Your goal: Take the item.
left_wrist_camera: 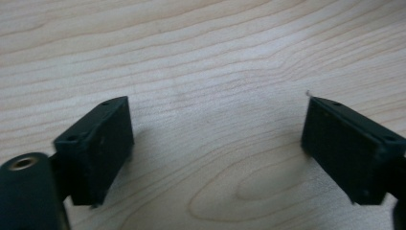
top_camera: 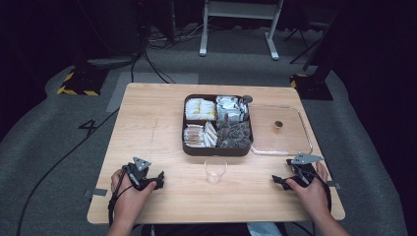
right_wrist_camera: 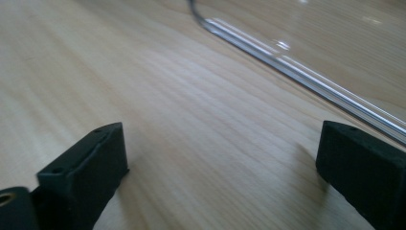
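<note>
1. Tongs: my left tongs (top_camera: 158,178) and right tongs (top_camera: 276,181) rest low on the bench (top_camera: 147,123), jaws of both wide apart, nothing between them.
2. Step, as I judge it: start position, no pick begun. The next move calls for a reach forward and a lift clear of the bench.
3. Clear cup (top_camera: 215,170): upright between my hands, near the front edge; looks empty.
4. Dark four-compartment box (top_camera: 185,140): beyond the cup; yellow-white packets far left, silver far right, pale sachets near left, dark packets near right.
5. Clear lid (top_camera: 306,135): touching the box's right side, a small brown knob at its middle.
</note>
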A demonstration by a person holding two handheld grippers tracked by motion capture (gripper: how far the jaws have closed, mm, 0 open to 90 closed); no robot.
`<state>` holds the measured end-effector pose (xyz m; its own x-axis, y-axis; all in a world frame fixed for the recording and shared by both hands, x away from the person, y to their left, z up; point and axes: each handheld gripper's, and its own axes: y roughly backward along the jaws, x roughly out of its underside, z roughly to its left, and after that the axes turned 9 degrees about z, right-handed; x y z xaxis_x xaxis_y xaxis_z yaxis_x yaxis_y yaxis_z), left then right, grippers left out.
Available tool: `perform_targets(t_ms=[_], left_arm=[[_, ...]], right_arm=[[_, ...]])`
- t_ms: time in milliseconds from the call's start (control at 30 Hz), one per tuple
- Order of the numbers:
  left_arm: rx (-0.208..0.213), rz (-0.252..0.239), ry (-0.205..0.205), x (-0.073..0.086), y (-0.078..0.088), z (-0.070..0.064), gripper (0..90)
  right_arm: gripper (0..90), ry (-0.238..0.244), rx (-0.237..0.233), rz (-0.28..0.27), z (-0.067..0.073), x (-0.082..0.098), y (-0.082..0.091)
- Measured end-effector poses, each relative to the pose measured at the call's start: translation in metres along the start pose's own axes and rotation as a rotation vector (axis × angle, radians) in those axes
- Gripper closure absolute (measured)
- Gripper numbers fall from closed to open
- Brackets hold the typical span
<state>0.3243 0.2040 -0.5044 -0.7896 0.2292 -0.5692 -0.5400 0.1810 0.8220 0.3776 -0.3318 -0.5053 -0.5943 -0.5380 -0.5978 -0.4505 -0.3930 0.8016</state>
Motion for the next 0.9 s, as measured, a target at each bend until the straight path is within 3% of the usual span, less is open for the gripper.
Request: perform_targets(t_ms=[133, 200, 267, 300, 533, 600, 667, 800, 900], left_arm=[[0.009, 0.015, -0.015, -0.001, 0.005, 0.004, 28.9], [0.015, 0.034, -0.030, -0.003, 0.008, 0.006, 29.4], [0.032, 0.039, -0.040, -0.005, 0.011, 0.006, 34.8], [0.071, 0.066, -0.044, -0.008, 0.017, 0.005, 36.7], [0.126, 0.040, -0.068, -0.020, 0.035, 0.005, 38.0], [0.172, 0.034, -0.080, -0.028, 0.040, 0.002, 37.9], [0.184, 0.022, -0.088, -0.034, 0.042, 0.000, 37.2], [0.174, 0.019, -0.134, -0.048, 0.047, -0.003, 37.2], [0.172, 0.002, -0.146, -0.056, 0.050, -0.006, 37.2]], right_arm=[[2.9, -0.002, 0.000, -0.001, 0.000, 0.000, 0.000], [2.9, 0.003, -0.009, -0.002, -0.001, 0.000, 0.000], [3.1, 0.006, -0.011, -0.002, -0.001, 0.000, -0.001], [3.8, 0.006, -0.009, -0.002, -0.001, 0.000, 0.000], [6.7, 0.003, -0.008, -0.012, 0.001, 0.002, 0.002], [6.8, 0.008, -0.011, -0.012, 0.001, 0.002, 0.002], [6.8, 0.007, -0.011, -0.012, 0.001, 0.002, 0.002], [7.1, 0.007, -0.011, -0.013, 0.001, 0.002, 0.002], [7.1, 0.008, -0.012, -0.013, 0.001, 0.002, 0.002]])
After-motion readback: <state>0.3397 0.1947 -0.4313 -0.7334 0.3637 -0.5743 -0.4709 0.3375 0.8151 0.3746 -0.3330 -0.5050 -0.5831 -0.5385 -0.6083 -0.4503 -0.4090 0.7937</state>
